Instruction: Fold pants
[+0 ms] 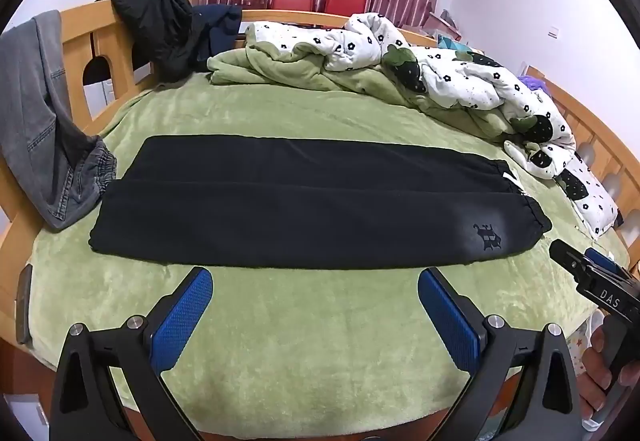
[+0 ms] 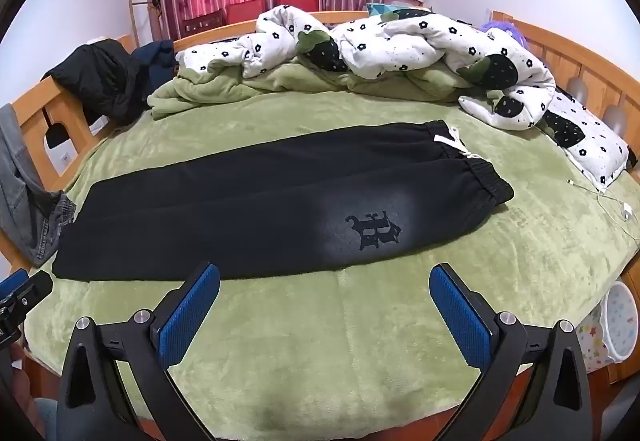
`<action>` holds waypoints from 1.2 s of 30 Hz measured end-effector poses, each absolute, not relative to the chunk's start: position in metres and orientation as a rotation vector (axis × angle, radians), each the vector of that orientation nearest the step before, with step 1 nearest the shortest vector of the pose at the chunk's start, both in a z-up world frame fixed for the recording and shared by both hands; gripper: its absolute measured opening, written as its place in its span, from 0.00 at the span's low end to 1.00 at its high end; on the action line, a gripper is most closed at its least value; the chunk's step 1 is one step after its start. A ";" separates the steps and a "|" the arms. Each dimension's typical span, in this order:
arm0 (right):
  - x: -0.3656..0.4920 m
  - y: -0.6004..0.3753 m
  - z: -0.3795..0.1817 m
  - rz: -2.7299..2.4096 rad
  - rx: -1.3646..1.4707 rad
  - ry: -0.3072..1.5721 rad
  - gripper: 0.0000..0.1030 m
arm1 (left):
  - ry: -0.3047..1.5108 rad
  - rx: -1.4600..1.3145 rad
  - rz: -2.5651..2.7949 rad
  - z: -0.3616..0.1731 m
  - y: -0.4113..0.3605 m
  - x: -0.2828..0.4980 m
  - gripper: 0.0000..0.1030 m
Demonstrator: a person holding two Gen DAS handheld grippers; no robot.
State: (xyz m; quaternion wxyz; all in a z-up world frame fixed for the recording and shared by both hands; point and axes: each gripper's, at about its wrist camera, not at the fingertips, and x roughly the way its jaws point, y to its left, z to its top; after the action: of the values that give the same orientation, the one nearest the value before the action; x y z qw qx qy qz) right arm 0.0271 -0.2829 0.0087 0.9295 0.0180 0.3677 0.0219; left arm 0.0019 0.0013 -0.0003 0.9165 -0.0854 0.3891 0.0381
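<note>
Black pants [image 1: 312,205] lie flat across the green blanket [image 1: 304,325], legs side by side, cuffs at the left, elastic waistband with a white drawstring at the right. A dark logo sits near the waist [image 2: 374,231]. The pants also show in the right wrist view [image 2: 260,201]. My left gripper [image 1: 314,283] is open and empty, just in front of the pants' near edge. My right gripper [image 2: 324,279] is open and empty, in front of the logo end. The right gripper also shows at the right edge of the left wrist view [image 1: 592,273].
A rumpled white flowered quilt [image 2: 400,45] and green cover lie at the back. Grey jeans [image 1: 40,129] and dark jackets [image 1: 160,25] hang on the wooden bed frame [image 1: 80,37] at the left. A white charging cable [image 2: 616,201] lies at the right. A patterned bin [image 2: 620,321] stands beside the bed.
</note>
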 end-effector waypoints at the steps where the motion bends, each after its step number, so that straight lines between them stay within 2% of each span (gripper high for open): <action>1: 0.027 -0.283 0.009 0.046 0.035 0.753 1.00 | 0.800 -0.179 0.076 -0.001 0.002 0.003 1.00; 4: 0.025 -0.284 0.010 0.047 0.034 0.744 1.00 | 0.748 -0.167 0.053 -0.001 0.001 -0.005 1.00; 36: 0.026 -0.279 0.010 0.060 0.004 0.749 1.00 | 0.771 -0.175 0.061 0.001 0.002 -0.006 1.00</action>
State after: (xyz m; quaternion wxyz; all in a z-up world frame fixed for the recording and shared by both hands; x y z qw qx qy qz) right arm 0.0257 -0.2788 0.0102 0.9302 0.0017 0.3658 0.0293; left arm -0.0058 0.0024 0.0007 0.9223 -0.0854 0.3756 0.0298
